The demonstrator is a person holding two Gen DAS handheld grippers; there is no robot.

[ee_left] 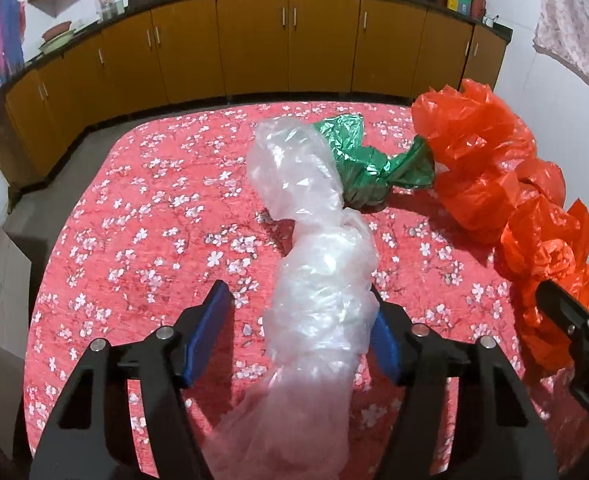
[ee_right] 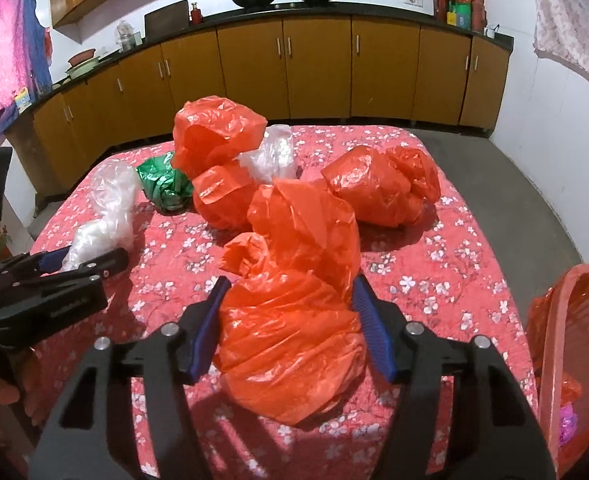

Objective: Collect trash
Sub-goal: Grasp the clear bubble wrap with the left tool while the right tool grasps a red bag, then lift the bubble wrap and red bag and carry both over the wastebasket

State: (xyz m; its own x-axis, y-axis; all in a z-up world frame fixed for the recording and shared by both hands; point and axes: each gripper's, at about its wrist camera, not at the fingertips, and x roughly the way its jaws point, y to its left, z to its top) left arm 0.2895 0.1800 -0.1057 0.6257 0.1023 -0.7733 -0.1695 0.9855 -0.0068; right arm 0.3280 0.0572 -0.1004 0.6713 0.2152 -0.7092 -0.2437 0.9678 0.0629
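Observation:
A long crumpled clear plastic bag (ee_left: 318,264) lies on the red floral bedcover (ee_left: 134,208), running between the fingers of my left gripper (ee_left: 300,300), which is open around it. A green bag (ee_left: 370,168) lies beyond it, next to orange bags (ee_left: 478,148). My right gripper (ee_right: 288,300) is open around a crumpled orange bag (ee_right: 294,280). It shows at the right edge of the left wrist view (ee_left: 574,320). The left gripper shows at the left of the right wrist view (ee_right: 90,266) beside the clear bag (ee_right: 102,220).
More orange bags (ee_right: 382,188) (ee_right: 214,160), a second clear bag (ee_right: 272,156) and the green bag (ee_right: 166,184) lie farther back on the bed. A pink basket (ee_right: 574,344) holding trash stands at the right. Yellow kitchen cabinets (ee_right: 314,68) line the far wall.

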